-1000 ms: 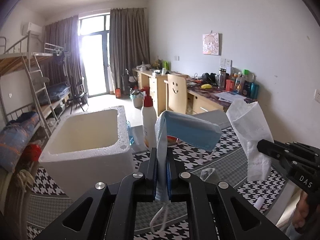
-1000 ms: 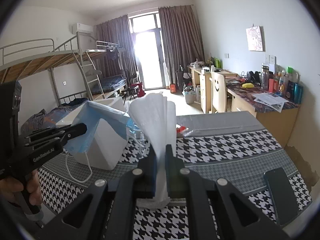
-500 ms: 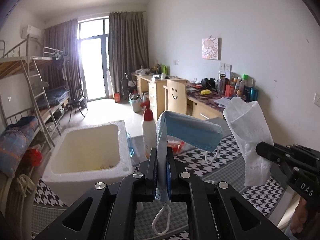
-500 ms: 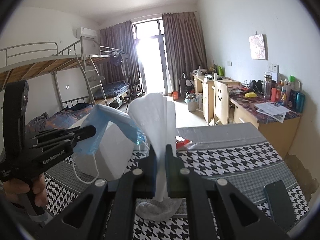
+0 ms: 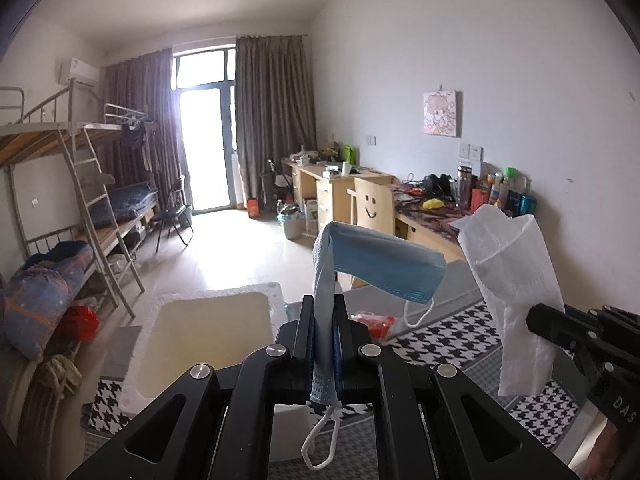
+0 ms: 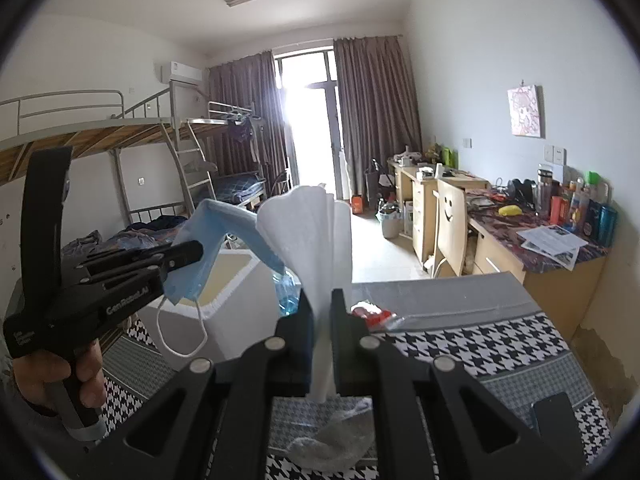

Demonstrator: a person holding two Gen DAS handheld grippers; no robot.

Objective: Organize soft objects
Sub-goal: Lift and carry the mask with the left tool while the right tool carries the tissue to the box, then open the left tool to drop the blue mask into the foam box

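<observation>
- The left gripper (image 5: 324, 344) is clamped on a blue face mask (image 5: 380, 264); the mask folds over above the jaws and droops toward two o'clock, one ear loop (image 5: 320, 446) dangling below.
- The right gripper (image 6: 322, 340) is clamped on a white mask (image 6: 316, 240), which fans upright out of the jaws. In the left view the same white mask (image 5: 512, 296) hangs at three o'clock.
- Both soft things are lifted clear of the checked tablecloth (image 6: 480, 344) and neither is put away yet, so I'd judge the sorting about midway: picked up, not placed.
- The white foam box (image 5: 208, 340) sits open at about nine o'clock of the left gripper, beside and below the blue mask. It seems the likely place for them, though that is my guess.
- Hard to tell: the box's floor is mostly hidden by the gripper, so whether anything lies inside I cannot say.
- A crumpled clear wrapper (image 6: 332, 436) lies under the right gripper, half covered.
- Of the person, only a hand (image 6: 60, 376) shows.
</observation>
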